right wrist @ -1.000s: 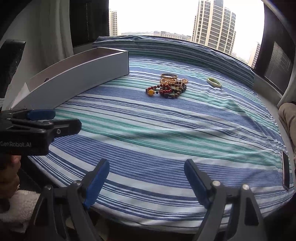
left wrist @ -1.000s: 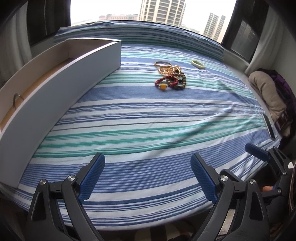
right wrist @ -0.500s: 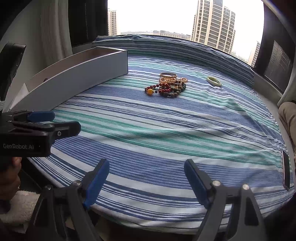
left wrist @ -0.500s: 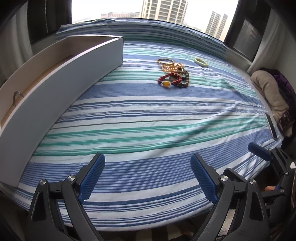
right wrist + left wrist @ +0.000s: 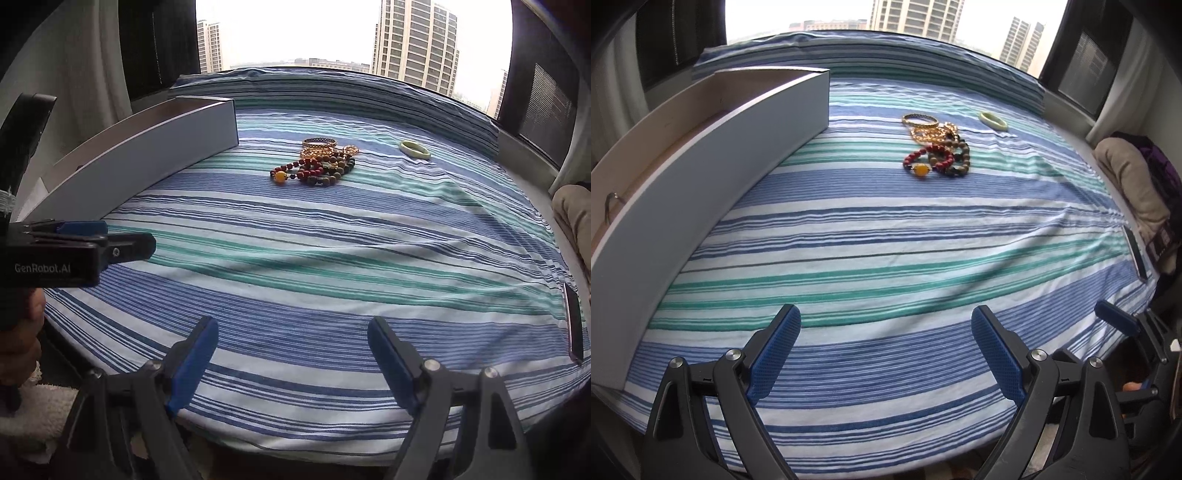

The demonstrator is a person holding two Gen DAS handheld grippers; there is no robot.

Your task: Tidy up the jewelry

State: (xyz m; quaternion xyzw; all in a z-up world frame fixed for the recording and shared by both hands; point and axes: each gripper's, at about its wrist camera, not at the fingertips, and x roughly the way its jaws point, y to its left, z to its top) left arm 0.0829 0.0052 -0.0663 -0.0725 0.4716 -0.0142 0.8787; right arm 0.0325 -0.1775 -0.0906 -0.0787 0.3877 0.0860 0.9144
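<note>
Both grippers have edged toward the bracelets (image 5: 936, 146), level, jaws spread empty.

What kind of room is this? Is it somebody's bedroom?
Probably a bedroom in a high flat. A striped sheet covers what looks like a bed, bracelets lie on it beside a white drawer, and tall buildings show through the window.

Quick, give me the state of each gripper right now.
Left gripper: open, empty, above the near edge of the striped bedsheet.
Right gripper: open, empty, far from the bracelets.
</note>
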